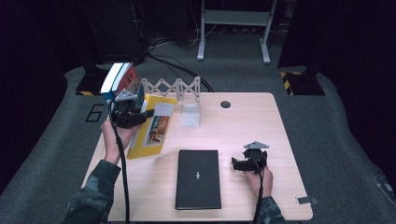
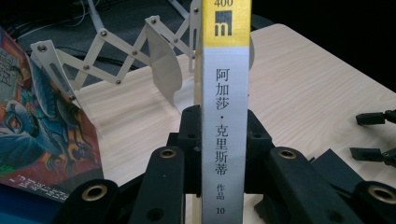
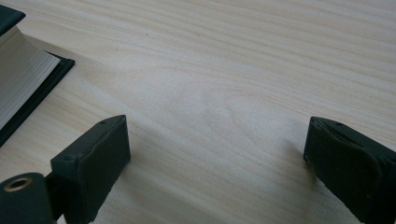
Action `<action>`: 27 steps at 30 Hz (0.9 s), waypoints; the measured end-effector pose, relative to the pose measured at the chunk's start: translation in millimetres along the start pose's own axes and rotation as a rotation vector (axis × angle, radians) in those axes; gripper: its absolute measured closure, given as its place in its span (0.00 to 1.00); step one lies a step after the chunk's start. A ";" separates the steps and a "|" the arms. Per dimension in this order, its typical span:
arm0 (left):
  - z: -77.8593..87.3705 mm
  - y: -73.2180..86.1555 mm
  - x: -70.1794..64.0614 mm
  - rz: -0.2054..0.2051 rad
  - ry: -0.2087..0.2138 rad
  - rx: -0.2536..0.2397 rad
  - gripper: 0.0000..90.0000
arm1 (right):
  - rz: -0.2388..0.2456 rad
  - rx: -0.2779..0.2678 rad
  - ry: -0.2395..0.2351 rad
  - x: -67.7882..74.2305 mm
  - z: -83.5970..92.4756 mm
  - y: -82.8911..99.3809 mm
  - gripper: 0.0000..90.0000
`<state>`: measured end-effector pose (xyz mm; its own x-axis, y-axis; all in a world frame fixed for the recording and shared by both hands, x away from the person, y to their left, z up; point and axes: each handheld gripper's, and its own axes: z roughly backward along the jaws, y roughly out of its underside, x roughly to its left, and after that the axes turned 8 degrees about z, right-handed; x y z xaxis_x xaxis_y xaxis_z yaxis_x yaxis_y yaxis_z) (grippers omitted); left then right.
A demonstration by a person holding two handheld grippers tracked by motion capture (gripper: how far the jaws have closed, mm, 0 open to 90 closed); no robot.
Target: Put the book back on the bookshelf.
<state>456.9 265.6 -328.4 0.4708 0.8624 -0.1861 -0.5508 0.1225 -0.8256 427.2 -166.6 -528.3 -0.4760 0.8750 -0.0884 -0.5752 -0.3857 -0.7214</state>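
While clamped — yellow book (image 2: 223,116) between left gripper (image 2: 223,140) jaws

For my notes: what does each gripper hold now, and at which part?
The left gripper holds the yellow book, its fingers clamped across the spine. The right gripper is open and holds nothing.

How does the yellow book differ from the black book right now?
The yellow book is clamped at its spine by the left gripper and tilted off the table; the black book lies flat, untouched. The yellow cover carries a picture; the black cover is nearly plain. Both are closed.
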 end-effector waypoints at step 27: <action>-37.6 -33.9 18.0 0.065 -0.079 -0.099 0.83 | -0.001 -0.004 -0.001 1.0 -0.1 0.0 0.08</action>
<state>510.0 258.4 -323.8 0.3789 0.9032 -0.2018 -0.5060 0.0196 -0.8623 426.8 -165.7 -528.5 -0.4764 0.8749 -0.0869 -0.5731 -0.3840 -0.7240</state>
